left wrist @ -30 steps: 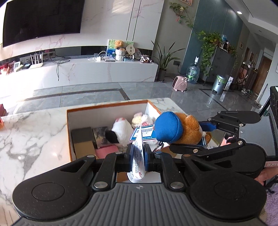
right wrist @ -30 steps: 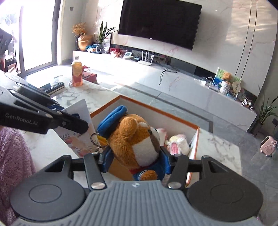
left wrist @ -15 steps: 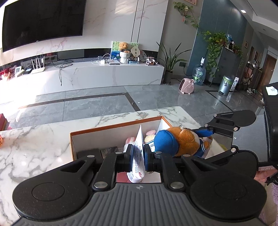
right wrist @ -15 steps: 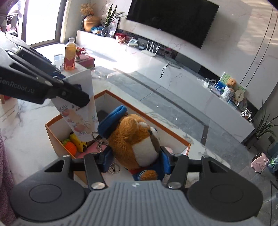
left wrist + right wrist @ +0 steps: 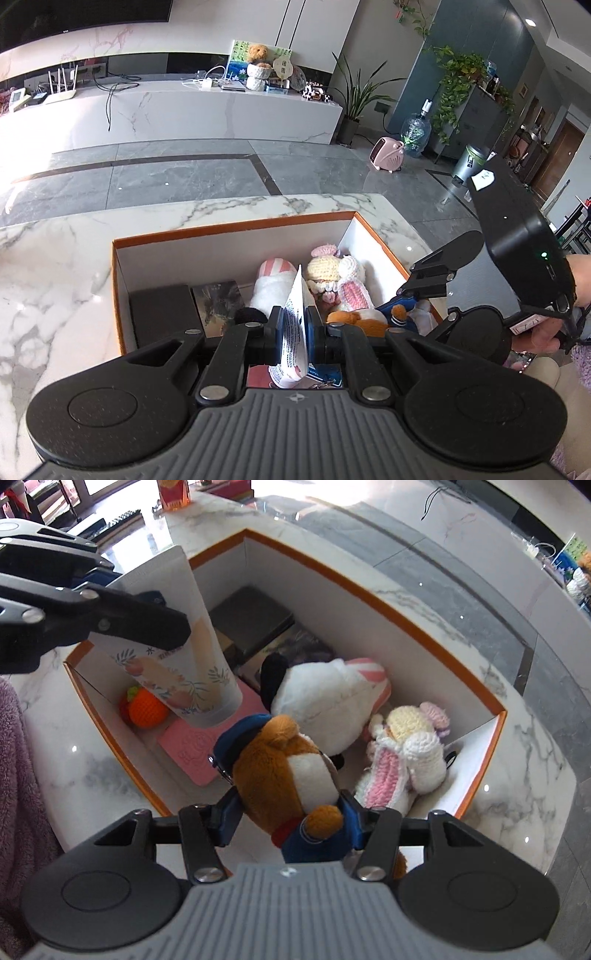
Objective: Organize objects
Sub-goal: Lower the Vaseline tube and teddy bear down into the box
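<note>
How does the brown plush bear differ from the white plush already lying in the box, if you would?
The brown plush bear wears a blue cap and is clamped in the right gripper above the box; the white plush has a pink striped end and lies loose inside. Both are soft toys.

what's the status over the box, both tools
Left tool shut on tube. Right tool shut on plush bear. Both above box; toys crowd floor.

Bright daylight; glare on marble; sharp focus; fisheye-bent edges.
</note>
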Available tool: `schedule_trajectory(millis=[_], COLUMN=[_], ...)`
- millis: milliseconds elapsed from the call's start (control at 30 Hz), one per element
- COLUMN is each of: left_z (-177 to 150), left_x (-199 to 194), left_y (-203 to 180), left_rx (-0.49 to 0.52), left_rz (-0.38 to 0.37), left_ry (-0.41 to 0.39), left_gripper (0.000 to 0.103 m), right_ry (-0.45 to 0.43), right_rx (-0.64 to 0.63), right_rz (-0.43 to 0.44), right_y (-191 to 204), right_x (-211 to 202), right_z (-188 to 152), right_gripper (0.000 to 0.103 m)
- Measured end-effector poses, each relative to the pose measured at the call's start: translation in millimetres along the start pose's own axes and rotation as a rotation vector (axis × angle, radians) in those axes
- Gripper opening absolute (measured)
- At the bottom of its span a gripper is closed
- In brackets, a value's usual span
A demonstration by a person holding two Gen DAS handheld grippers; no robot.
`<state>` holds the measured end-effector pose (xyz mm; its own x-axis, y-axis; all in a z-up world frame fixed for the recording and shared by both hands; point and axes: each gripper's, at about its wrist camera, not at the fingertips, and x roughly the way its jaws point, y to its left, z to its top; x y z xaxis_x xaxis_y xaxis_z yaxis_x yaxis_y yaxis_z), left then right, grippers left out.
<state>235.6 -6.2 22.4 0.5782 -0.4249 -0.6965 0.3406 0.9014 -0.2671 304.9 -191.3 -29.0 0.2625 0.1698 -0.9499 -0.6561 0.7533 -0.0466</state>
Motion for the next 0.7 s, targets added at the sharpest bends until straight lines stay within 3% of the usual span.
schedule_trajectory(millis=[133, 233, 400, 700], left_z=[-3.8, -6.4, -7.2, -10.1], left_x=[11.9, 17.2, 21.2, 24.0], left_y=[6.5, 9.2, 10.8, 8.6], left_rx=[-0.021, -0.03, -0.036, -0.048], left_rz=[-0.024, -0.036, -0.052, -0.09], left_ry=[0.032, 0.05, 0.068, 0.104], left_gripper=[0.014, 0.014, 0.014, 0.014], right_ry=[0.08, 0.079, 0.111, 0.074], right_rx=[0.002, 0.036, 0.041, 0.051], right_rz=[-0.004, 0.054, 0.063, 0.044], right_y=[-4.0, -12.3, -19.9, -23.0], right_x=[23.8, 31.7, 45.6, 27.1], right_z=[4.0, 2.7, 0.8, -5.6], right_gripper=[0.057, 0.057, 0.06, 0.066])
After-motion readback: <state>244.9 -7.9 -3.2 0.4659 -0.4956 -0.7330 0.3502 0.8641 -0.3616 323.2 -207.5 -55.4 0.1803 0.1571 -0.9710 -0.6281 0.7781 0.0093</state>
